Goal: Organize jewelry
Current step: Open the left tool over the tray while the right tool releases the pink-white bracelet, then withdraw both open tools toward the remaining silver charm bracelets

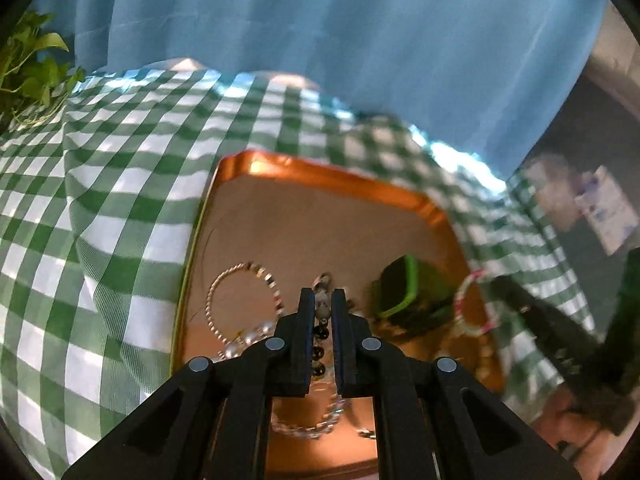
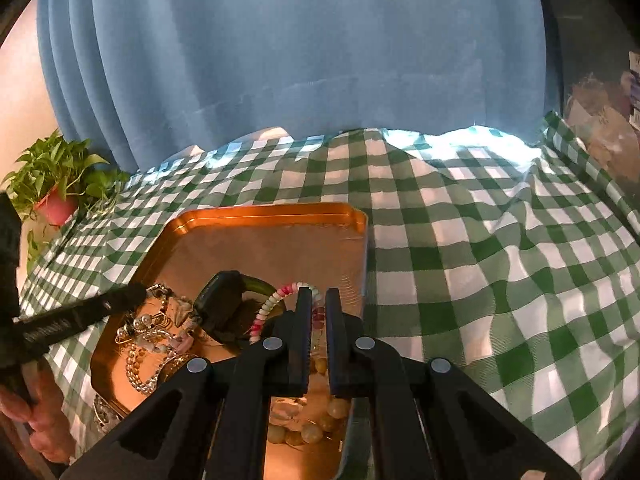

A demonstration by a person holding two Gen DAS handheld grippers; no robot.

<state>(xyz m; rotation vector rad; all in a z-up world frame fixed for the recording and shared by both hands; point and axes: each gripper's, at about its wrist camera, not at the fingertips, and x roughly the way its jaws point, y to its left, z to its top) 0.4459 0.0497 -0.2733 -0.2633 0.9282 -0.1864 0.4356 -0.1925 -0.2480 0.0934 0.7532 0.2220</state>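
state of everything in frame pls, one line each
left gripper: shut, nothing clearly held, above jewelry
right gripper: shut, over the tray's right edge
tray: flat on the cloth, far half bare
watch: in the tray, strap curled
pink-white bracelet: in the tray
plant: upright

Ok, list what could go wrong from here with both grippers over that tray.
1. The jewelry pile looks tangled, so lifting one piece may drag others out of the copper tray.
2. The left gripper and right gripper are both shut, so they must open first.
3. The two grippers work close together and could collide.
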